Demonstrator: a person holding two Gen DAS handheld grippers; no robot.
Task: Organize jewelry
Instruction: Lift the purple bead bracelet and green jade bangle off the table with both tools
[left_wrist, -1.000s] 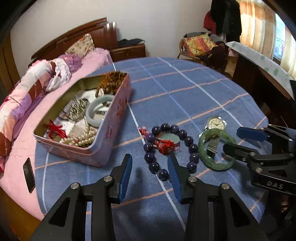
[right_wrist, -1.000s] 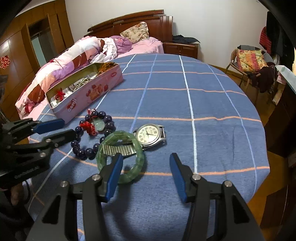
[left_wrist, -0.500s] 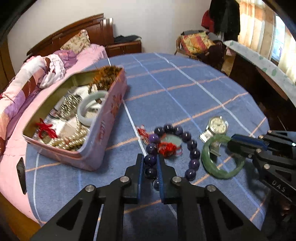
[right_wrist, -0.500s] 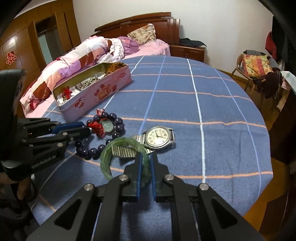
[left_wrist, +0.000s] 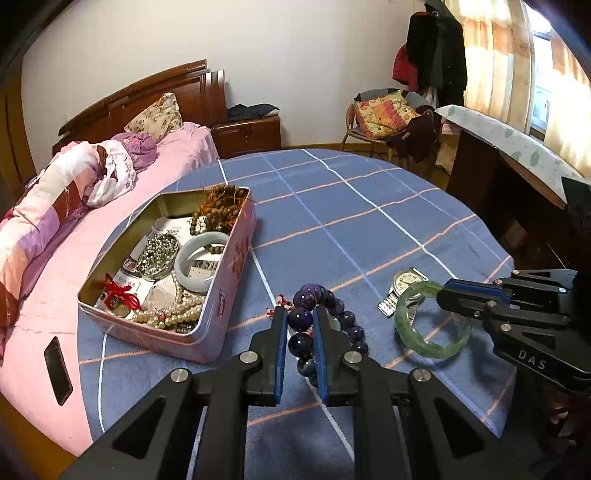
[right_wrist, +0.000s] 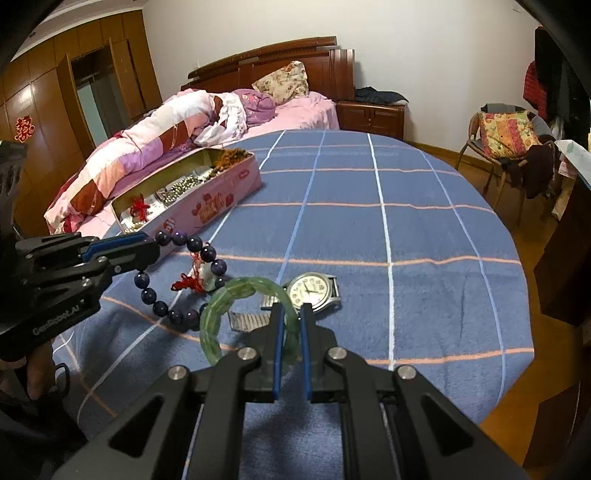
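Observation:
My left gripper (left_wrist: 300, 314) is shut on a purple bead bracelet (left_wrist: 314, 291) with a red tassel. In the right wrist view the bracelet (right_wrist: 220, 265) hangs from the left gripper (right_wrist: 147, 245), its low end on the blue cloth. My right gripper (right_wrist: 291, 314) is shut on the near rim of a green jade bangle (right_wrist: 221, 299), which tilts over the strap of a silver watch (right_wrist: 312, 290). The left wrist view shows the bangle (left_wrist: 432, 349) and watch (left_wrist: 406, 280) at the right gripper (left_wrist: 445, 291). An open pink tin (left_wrist: 221, 314) holds pearls, chains and a pale bangle.
The round table has a blue checked cloth (right_wrist: 406, 229). A pink bed (left_wrist: 55, 295) with a phone (left_wrist: 58, 369) on it touches the table's left side. A chair (right_wrist: 506, 136) with clothes and a dark desk (left_wrist: 517, 192) stand to the right.
Both grippers went from open to shut: the left closed on the purple beads and rose, lifting them; the right closed on the green bangle's rim.

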